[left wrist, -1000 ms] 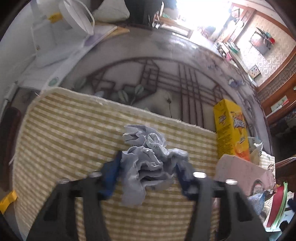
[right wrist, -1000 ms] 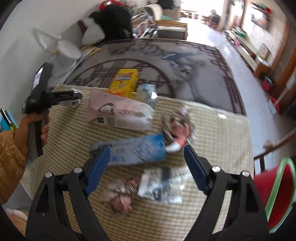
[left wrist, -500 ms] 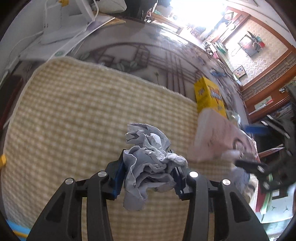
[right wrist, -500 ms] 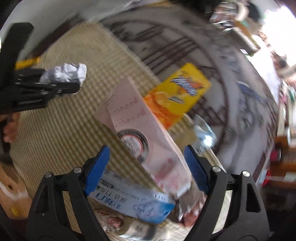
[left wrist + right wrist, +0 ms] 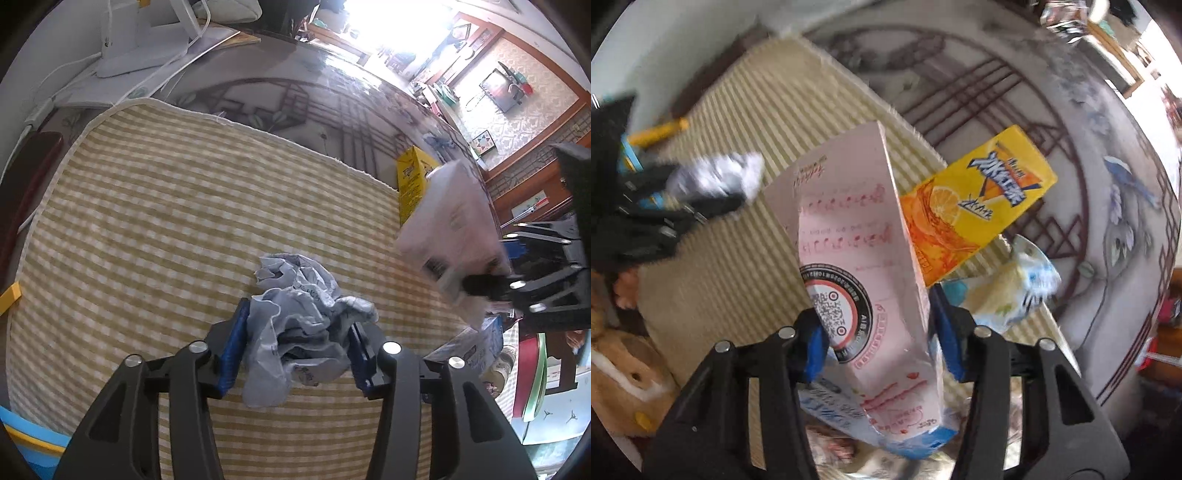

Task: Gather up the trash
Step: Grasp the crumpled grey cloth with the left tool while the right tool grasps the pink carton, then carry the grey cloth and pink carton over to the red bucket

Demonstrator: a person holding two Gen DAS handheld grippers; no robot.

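Observation:
My left gripper (image 5: 295, 354) is shut on a crumpled ball of pale paper (image 5: 295, 314), held just above the yellow checked mat (image 5: 147, 221). My right gripper (image 5: 881, 343) points steeply down, its jaws closing, with both blue pads against the sides of a tall pink carton (image 5: 857, 258). In the left wrist view the pink carton (image 5: 450, 221) tilts up at the right in the right gripper (image 5: 517, 269). The right wrist view shows the left gripper (image 5: 683, 199) and its paper ball (image 5: 716, 177) blurred at the left.
A yellow juice box (image 5: 979, 206) lies behind the carton at the mat's far edge, beside a crinkled blue-and-white wrapper (image 5: 1008, 291). A blue-and-white packet (image 5: 842, 410) lies under the carton. A red bin with a green rim (image 5: 532, 373) stands off the right edge. A white fan base (image 5: 140, 48) sits far left.
My right gripper swung from over the blue packet to the pink carton, rolled, and narrowed its jaws onto it. My left gripper carried the paper ball along above the mat, then held still.

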